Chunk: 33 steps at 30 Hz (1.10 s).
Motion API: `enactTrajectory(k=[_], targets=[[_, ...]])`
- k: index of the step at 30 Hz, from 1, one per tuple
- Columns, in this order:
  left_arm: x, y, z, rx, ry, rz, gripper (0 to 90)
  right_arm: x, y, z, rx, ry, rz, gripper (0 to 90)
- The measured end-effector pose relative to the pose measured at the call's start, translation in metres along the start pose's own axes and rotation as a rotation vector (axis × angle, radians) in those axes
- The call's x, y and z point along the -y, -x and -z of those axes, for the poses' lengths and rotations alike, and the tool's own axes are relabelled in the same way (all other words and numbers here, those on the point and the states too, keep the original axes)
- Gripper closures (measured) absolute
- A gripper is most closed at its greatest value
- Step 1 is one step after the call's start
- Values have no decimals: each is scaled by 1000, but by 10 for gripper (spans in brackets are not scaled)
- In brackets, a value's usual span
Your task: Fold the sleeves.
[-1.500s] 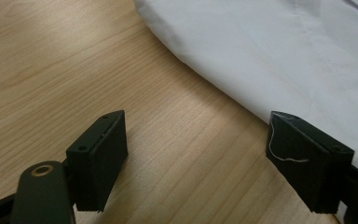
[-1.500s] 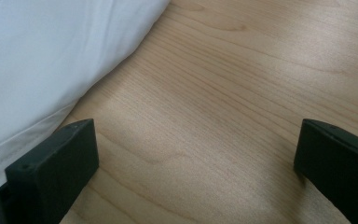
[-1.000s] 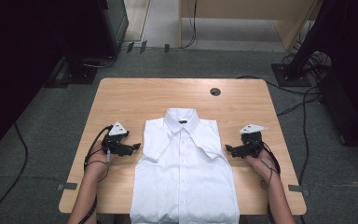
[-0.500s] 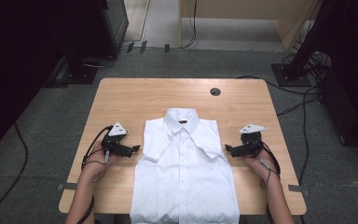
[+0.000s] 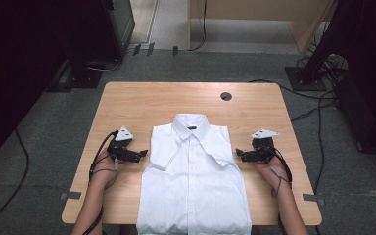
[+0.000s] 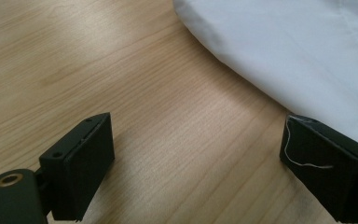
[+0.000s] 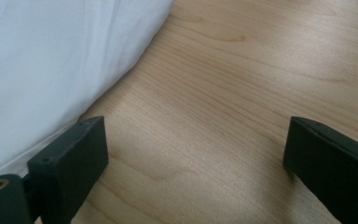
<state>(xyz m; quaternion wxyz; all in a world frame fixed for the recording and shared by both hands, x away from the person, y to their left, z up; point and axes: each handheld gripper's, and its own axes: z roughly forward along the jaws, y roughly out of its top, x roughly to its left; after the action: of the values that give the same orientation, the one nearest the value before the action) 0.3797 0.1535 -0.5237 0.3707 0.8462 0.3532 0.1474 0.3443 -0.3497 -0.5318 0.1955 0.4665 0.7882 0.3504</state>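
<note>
Seen from above, a white short-sleeved button-up cotton shirt (image 5: 195, 178) lies face up on the light wooden tabletop (image 5: 142, 105), collar toward the far edge and hem hanging over the near edge. A person's forearms reach in from the near side, each hand holding a black two-jaw claw. The left claw (image 5: 143, 153) rests on the wood just left of the shirt's left sleeve, its jaws spread wide with bare tabletop between them; in the left gripper view one jaw sits at the very edge of the white fabric (image 6: 298, 51). The right claw (image 5: 239, 154) lies just right of the other sleeve, jaws apart and gripping nothing, having just been closing a little; in the right gripper view the cloth (image 7: 51, 65) borders one jaw. A round dark cable hole (image 5: 226, 96) marks the tabletop's far right.
</note>
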Motion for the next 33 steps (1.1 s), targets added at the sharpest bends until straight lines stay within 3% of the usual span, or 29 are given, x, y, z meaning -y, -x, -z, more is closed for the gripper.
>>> enactTrajectory(k=[4,7,8,9,18,33], targets=[[-3,-1,-2,20,25,45,126,-2,-1,-1,5,17,-11,144],[-5,1,-4,6,13,15,141,-3,-1,-2,4,24,-7,186],[-5,2,-3,3,15,7,196,-3,-1,-1,2,31,-6,213],[-6,3,-2,-1,17,2,243,-3,-1,-1,3,32,-8,213],[-13,5,-1,-1,46,25,243,-7,-4,-4,10,33,-7,232],[-22,14,-4,14,66,-5,242,-14,-8,-2,-2,55,-22,237]])
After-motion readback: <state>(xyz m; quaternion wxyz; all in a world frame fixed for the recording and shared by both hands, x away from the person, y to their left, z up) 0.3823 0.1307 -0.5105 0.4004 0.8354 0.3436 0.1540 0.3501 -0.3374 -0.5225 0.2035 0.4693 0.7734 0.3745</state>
